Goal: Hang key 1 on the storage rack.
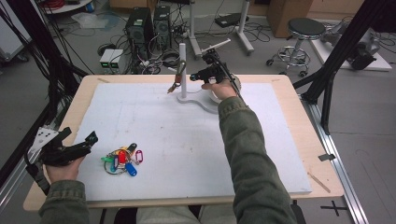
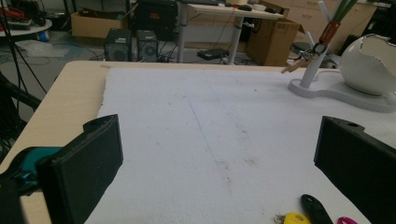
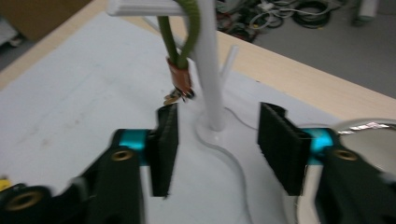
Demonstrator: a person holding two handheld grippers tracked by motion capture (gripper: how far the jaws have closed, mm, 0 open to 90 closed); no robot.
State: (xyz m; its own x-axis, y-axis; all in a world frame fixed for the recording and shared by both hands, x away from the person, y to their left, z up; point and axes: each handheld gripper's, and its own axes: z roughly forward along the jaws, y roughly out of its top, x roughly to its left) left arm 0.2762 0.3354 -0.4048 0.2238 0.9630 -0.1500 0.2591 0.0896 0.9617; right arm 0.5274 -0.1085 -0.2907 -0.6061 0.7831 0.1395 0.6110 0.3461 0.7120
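Between the right gripper's [image 3: 217, 149] jaws, which stand apart with nothing clamped, rises the white stand's [image 3: 208, 65] post, and just beyond the left jaw a green lanyard [image 3: 180, 35] hangs from the stand's peg with a small key [image 3: 176, 97] dangling free at its end. That key set looks hung already, so this part of the work seems done, and the right gripper [image 1: 205, 73] sits at the far side of the table close to the stand [image 1: 183, 70]. Beside the post, on the same base, rests a white bowl [image 2: 369, 63]. At the near left, the left gripper [image 1: 77, 147] rests low with jaws wide apart and empty. Just beside it on the white mat [image 1: 187, 140] lies a bunch of coloured key tags [image 1: 123, 159], untouched; judging by this, hanging that bunch is what remains.
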